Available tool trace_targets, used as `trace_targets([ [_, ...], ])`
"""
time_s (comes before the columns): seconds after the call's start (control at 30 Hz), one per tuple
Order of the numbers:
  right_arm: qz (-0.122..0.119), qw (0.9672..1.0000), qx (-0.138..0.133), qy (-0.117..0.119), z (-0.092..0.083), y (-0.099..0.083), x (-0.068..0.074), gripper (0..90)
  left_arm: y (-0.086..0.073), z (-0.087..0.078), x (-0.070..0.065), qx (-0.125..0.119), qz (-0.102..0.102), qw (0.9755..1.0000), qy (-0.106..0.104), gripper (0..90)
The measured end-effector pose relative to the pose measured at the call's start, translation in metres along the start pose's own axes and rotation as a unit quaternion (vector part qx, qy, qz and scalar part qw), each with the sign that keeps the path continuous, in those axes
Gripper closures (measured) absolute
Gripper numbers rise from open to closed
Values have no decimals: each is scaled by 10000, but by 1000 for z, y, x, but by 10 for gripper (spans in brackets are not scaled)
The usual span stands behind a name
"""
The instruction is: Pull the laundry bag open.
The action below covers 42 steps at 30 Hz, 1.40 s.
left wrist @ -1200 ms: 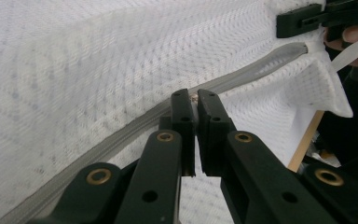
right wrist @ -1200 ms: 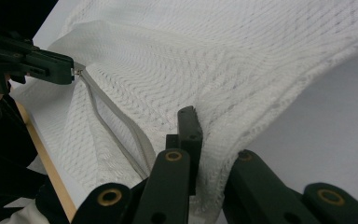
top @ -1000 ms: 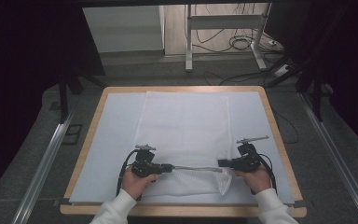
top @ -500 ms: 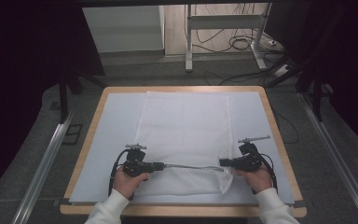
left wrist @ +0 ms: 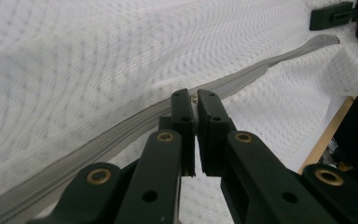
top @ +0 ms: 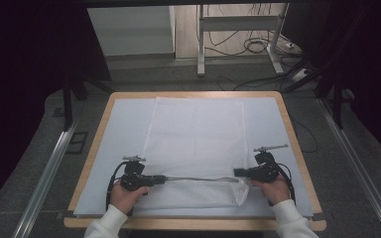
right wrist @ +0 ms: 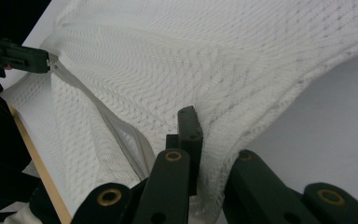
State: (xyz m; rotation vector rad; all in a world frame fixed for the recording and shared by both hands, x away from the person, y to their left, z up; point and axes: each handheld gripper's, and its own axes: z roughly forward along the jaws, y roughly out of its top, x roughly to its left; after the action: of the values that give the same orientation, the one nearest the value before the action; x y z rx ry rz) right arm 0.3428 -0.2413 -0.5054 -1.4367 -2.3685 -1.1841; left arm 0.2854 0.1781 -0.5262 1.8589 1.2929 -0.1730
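Observation:
A white mesh bag (top: 196, 134) lies flat on the pale sheet of the table (top: 99, 163). Its grey zipper (top: 198, 179) runs along the near edge, stretched taut between both grippers. My left gripper (top: 162, 179) is shut on the zipper's small metal pull (left wrist: 194, 99), with the grey tape (left wrist: 121, 135) running past the jaws. My right gripper (top: 237, 173) is shut on the bag's near right corner, where mesh (right wrist: 214, 140) is bunched between its jaws and covers one of them. Each gripper view shows the other gripper far off, the right gripper (left wrist: 331, 14) and the left gripper (right wrist: 28, 58).
The wooden table rim (top: 193, 223) runs close under both hands. Bare sheet lies left and right of the bag. Beyond the far edge are the floor, a metal stand (top: 238, 39) and loose cables (top: 258, 47). Metal rails (top: 49, 168) flank the table.
My left gripper has slid leftward along the bag's near edge with the pull, so the zipper span between the grippers is longer. The right gripper has stayed put.

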Motion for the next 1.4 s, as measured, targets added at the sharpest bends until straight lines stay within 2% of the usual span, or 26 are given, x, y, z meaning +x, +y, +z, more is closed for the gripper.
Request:
trace_targets([
  [0.3,-12,10000,24,-40,1,0,0,885,-6,-8,7,20,-47,10000,55,870],
  [0.67,-35,9999,48,-104,3,-1,-1,885,-14,-22,16,-102,-175,9997,133,870],
  [0.8,-42,9999,57,-116,3,0,-2,884,-17,-23,19,-53,-178,9997,148,869],
  [1.03,-38,9999,48,-125,4,-1,-1,884,-19,-27,20,-102,-197,9996,183,869],
  [1.13,-30,9999,49,-122,4,-1,-1,884,-21,-32,24,-154,-253,9994,197,869],
  [1.2,-33,9999,54,-124,4,0,-1,884,-21,-34,26,-181,-298,9993,132,869],
  [1.4,-46,9999,66,-134,4,-1,-1,884,-25,-42,32,-236,-337,9990,176,869],
])
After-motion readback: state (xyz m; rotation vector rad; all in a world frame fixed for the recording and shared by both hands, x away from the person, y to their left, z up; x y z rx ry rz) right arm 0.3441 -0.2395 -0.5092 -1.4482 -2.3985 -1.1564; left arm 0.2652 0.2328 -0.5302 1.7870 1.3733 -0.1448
